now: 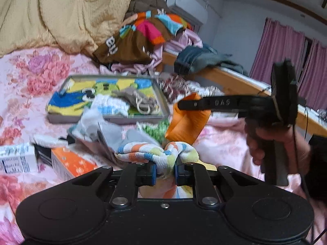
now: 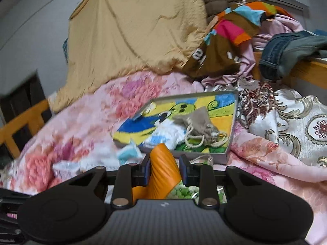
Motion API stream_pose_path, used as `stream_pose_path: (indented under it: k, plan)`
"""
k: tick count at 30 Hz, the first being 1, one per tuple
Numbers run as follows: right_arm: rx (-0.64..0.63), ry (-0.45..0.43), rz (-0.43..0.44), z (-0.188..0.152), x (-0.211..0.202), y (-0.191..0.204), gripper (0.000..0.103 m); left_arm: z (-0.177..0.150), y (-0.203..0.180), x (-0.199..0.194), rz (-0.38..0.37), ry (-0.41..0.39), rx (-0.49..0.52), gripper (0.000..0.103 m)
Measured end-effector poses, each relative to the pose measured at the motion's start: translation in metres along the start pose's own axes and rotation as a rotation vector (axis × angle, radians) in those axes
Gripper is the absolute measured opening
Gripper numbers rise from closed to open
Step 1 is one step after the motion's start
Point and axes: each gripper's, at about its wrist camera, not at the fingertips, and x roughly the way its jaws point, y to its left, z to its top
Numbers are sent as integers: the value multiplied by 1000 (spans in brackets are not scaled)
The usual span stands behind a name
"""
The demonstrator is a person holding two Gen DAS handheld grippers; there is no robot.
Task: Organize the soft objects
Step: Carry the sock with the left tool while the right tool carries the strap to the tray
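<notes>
Soft cloths are lying scattered over the pink floral bed (image 1: 51,65). Two cartons (image 1: 18,159) are sitting at the left edge. Beyond them, one shallow tray (image 1: 161,98) is holding a white-blue cloth (image 1: 110,104) and a grey drawstring pouch (image 1: 134,98). The left gripper (image 1: 165,169), tilting slightly downward, is pinching a crumpled cloth with orange, blue and yellow patches (image 1: 155,153) between its jaws. To the right, a hand (image 1: 280,143) is gripping the right gripper (image 2: 165,171), whose jaws are clamping one ribbed orange cloth (image 2: 163,163) just before the tray.
</notes>
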Motion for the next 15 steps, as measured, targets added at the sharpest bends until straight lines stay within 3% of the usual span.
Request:
stream_pose_path:
  k: [8,15]
  plan:
    - [33,-117,-70,15,0,-3,32,53,19,-2,19,-91,-125,16]
    - [81,-184,-100,41,34,-11,32,112,49,20,32,-177,-180,16]
